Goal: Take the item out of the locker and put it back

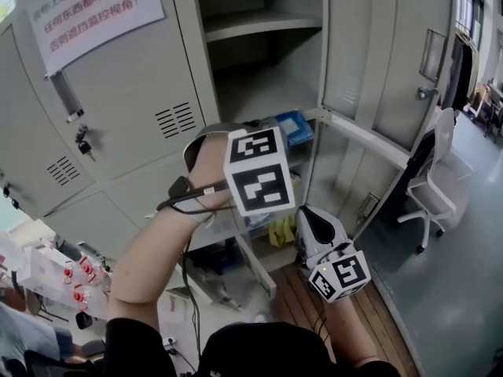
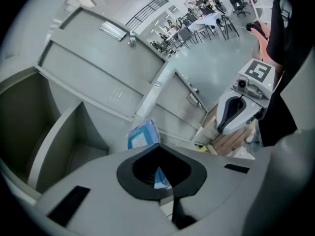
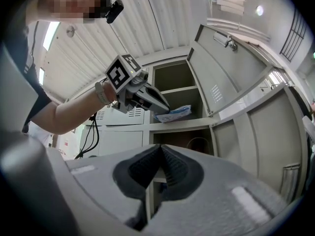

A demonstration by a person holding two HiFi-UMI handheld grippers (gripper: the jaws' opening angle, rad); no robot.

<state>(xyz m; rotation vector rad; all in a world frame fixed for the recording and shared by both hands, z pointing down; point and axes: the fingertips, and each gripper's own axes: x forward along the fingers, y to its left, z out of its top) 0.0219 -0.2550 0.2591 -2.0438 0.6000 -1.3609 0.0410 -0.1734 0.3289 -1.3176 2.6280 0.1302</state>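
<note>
The left hand-held gripper [image 2: 158, 149] is reaching into the open locker [image 1: 259, 93], angled downward. Its jaws are pressed together on a thin edge of the blue pack [image 2: 143, 134]; a sliver of blue shows between the pads. The rest of the pack lies at the front right corner of the compartment floor, just beside the open door [image 1: 377, 53]. The right gripper view confirms this, showing the left jaw tips against the pack's near end at the lip.

The right hand-held gripper [image 3: 158, 149] hangs low and well back from the locker. Its jaws are closed with nothing in them, so it seems to have no part in this step.

These frames alone do not settle which half of the task this is. The pack is gripped right at the threshold, which fits either a lift-out about to begin or a return nearly finished.

- **If it is coming out:** the next move is a straight pull toward the person, raised enough to clear the lip and kept off the door edge.
- **If it is going back:** it needs a short push deeper, then the jaws opening once the pack sits flat.

The hold is on a thin flap (a soft wrapper, by the look of it), so a quick swing could slip it loose.
</note>
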